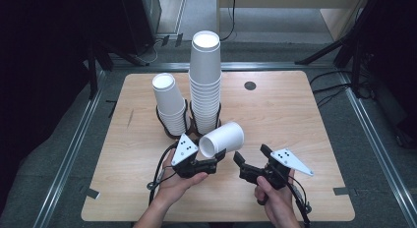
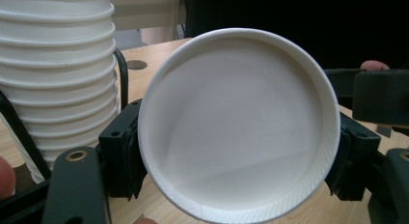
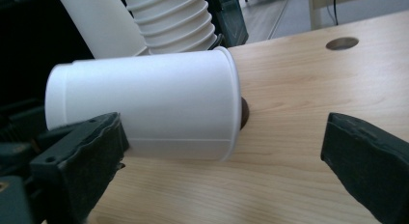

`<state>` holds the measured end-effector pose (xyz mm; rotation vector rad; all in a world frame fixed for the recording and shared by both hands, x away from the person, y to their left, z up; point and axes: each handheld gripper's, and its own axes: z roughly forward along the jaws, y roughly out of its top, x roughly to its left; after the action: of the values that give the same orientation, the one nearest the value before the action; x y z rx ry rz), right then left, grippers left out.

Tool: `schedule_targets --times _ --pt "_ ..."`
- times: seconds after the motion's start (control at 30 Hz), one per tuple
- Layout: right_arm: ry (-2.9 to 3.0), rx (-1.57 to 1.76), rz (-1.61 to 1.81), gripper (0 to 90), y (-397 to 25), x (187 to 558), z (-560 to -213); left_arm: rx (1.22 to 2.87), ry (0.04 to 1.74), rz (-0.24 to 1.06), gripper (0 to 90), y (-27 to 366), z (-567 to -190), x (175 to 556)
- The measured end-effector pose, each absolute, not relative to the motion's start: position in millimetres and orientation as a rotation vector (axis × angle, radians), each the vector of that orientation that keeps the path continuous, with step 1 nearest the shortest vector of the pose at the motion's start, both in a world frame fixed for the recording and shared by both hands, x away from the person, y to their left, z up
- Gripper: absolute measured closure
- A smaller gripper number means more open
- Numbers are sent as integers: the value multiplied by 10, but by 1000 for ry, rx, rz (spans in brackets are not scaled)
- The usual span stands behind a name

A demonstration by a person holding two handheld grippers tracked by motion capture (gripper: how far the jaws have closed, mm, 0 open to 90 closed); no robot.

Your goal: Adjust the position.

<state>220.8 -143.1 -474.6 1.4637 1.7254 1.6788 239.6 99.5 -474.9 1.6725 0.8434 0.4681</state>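
My left gripper (image 1: 215, 164) is holding a single white paper cup (image 1: 222, 138) on its side, the jaws pressing in on opposite sides of the cup's base end. In the left gripper view the closed, recessed bottom of the cup (image 2: 238, 122) is facing the camera, with a black jaw touching it at either side. In the high view the cup is pointing up and away from the hand, its wider rim end lying toward the stacks. I am reading no brand, label or lettering on it; the paper is looking plain white all over.

My right gripper (image 1: 252, 161) is sitting just beside the left one, jaws spread wide and gripping nothing. In the right gripper view the cup (image 3: 144, 110) is lying sideways just past the left-hand jaw, with wood grain showing in the gap between the jaws.

Beyond the held cup, a tall stack of cups (image 1: 205, 83) is standing upside down in a black wire holder, and a shorter stack (image 1: 168, 105) is leaning in a second holder just to its left. The grey plates on top of both grippers are carrying small black dots, but no readable writing.

The wooden surface (image 1: 295, 120) is carrying all of this, with a round dark hole (image 1: 250, 85) near its far edge. My left hand (image 1: 172, 186) and right hand (image 1: 273, 198) are coming in from the near edge.
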Motion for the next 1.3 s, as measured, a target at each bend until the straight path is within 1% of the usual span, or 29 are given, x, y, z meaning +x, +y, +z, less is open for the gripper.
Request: schedule_targets --times 0.17,0.63,0.73,1.3 --pt "1639 1663 1786 0 -1384 2237 -4706 1673 839 477 240 981 -4761 2392" --pt "1431 2030 1984 0 -1333 2267 -4707 1664 838 501 239 997 -4759 2391" --pt "1336 2180 2035 0 -1332 2285 -4732 1662 837 505 240 992 -4759 2388" --pt "1151 2508 2214 0 -1272 2343 -4825 1655 824 514 239 983 -4752 2377"
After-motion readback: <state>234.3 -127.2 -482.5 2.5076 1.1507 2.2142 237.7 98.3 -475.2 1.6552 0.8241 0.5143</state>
